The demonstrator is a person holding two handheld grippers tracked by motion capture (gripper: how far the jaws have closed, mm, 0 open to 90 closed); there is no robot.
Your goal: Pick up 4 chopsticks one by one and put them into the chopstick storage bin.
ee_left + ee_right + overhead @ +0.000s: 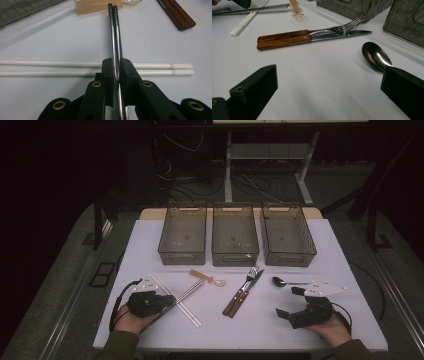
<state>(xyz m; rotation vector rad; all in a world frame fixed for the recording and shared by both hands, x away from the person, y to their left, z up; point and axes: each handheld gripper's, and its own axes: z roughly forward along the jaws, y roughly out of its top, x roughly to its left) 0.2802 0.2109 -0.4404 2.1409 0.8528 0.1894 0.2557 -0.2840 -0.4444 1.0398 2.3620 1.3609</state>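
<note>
My left gripper [167, 301] [116, 72] is shut on a pair of thin metal chopsticks [189, 291] [114, 30], which run forward between its jaws just above the white table [250, 325]. Under them, crosswise, lie two white chopsticks [182, 307] [50, 68]. At the right, my right gripper [289, 301] [329, 85] stands open with bare table between its jaws. A steel spoon [280, 281] [375, 56] lies just ahead of its right jaw. A fork and knife with wooden handles [242, 292] [284, 40] lie side by side at mid-table.
Three clear empty bins [183, 235] [235, 236] [287, 236] stand in a row along the far edge of the table. A small translucent orange spoon [206, 278] [92, 6] [295, 8] lies in front of the middle bin. Beyond the table, cables trail on the floor.
</note>
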